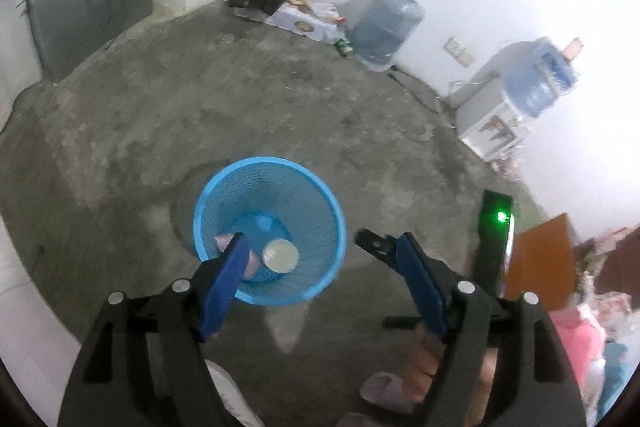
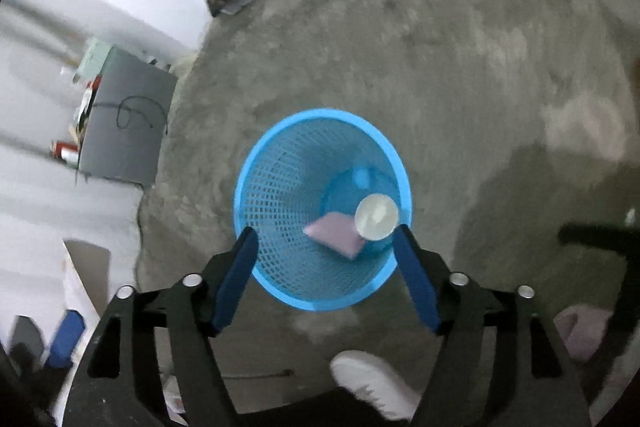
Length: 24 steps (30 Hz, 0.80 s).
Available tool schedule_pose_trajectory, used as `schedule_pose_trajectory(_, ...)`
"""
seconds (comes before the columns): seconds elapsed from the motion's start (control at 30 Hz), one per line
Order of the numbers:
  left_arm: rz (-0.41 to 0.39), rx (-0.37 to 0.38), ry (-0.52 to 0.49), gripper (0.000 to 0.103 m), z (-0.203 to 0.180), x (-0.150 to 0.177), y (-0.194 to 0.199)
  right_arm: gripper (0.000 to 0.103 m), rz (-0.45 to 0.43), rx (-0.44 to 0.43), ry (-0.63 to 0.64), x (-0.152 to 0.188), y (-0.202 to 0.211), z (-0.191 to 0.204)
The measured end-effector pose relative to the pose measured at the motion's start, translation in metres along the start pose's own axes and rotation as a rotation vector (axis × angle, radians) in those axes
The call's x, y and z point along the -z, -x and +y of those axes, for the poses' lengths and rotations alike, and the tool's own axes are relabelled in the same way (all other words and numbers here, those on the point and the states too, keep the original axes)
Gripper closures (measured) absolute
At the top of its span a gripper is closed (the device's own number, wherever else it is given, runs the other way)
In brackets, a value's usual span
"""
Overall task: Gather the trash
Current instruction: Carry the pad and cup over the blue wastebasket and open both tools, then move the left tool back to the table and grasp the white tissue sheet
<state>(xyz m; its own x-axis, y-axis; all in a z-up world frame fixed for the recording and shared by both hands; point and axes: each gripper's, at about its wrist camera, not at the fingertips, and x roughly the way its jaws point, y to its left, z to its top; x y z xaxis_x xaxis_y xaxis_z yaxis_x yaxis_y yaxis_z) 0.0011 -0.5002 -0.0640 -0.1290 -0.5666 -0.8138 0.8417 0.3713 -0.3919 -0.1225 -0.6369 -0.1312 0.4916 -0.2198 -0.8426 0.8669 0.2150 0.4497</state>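
Both grippers, left (image 1: 320,247) and right (image 2: 326,239), hover over blue mesh wastebasket (image 2: 280,163), jaws wide, empty. Paper cup (image 2: 376,217) and pink packet (image 2: 336,237) lie inside; withdraw clear of rim.

Under me is a bare, mottled concrete floor (image 1: 248,99). A blue mesh basket (image 1: 320,195) stands upright on it, near my feet. By the far wall, also on the floor, I see a big water jug (image 1: 384,27), a flattened cardboard box (image 1: 304,21), and a grey cabinet (image 1: 92,7).
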Motion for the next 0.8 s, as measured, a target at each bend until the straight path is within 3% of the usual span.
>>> schedule_pose_trajectory(0.07,0.051,0.030,0.045,0.016,0.002,0.010,0.014,0.023,-0.046,0.011,0.076,0.007,0.015,0.019)
schedule_pose_trajectory(0.13,0.096,0.068,0.079,0.014,0.007,0.018,0.029,0.017,-0.105,0.020,0.167,0.016,0.036,0.046)
schedule_pose_trajectory(0.2,0.101,0.059,0.093,0.011,0.014,0.030,0.052,0.012,-0.148,0.039,0.245,0.026,0.051,0.068)
schedule_pose_trajectory(0.37,-0.039,-0.038,0.171,0.006,0.043,0.059,0.127,0.008,-0.209,0.054,0.430,0.056,0.085,0.115)
schedule_pose_trajectory(0.6,-0.256,-0.195,0.249,0.006,0.090,0.113,0.230,0.008,-0.294,0.126,0.567,0.090,0.120,0.153)
schedule_pose_trajectory(0.7,-0.334,-0.245,0.269,0.006,0.110,0.138,0.270,0.008,-0.359,0.120,0.668,0.111,0.135,0.171)
schedule_pose_trajectory(0.8,-0.402,-0.299,0.308,0.006,0.131,0.167,0.311,0.008,-0.443,0.169,0.802,0.134,0.149,0.197)
